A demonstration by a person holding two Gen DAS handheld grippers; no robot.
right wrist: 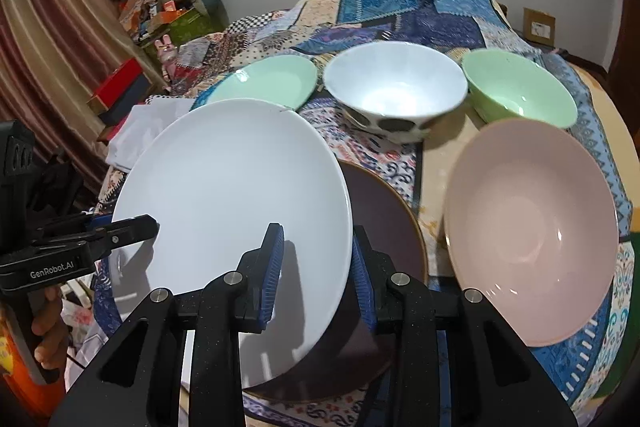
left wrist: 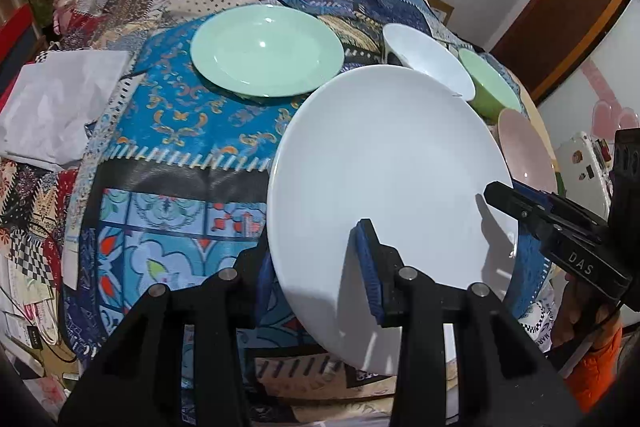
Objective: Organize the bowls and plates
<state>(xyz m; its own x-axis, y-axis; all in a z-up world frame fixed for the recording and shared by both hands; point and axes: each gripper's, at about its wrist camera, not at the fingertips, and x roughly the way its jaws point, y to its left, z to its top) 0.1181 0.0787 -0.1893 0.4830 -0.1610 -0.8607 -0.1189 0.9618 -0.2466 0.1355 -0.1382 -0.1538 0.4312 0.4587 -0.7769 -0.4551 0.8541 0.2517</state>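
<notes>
Holding the white plate (left wrist: 384,167) by two opposite near edges, the left tool (left wrist: 316,275) and the right tool (right wrist: 318,267) are each clamped on its rim, probably so it stays steady while lifted above the surface (left wrist: 176,131). It hangs tilted over a dark plate (right wrist: 384,219), with the mint plate (left wrist: 266,49) at the far left, likely where it will be stacked.

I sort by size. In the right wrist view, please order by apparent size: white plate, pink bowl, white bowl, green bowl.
1. white plate
2. pink bowl
3. white bowl
4. green bowl
The plate and pink bowl are nearest the camera, so their true sizes stay unsure.
</notes>
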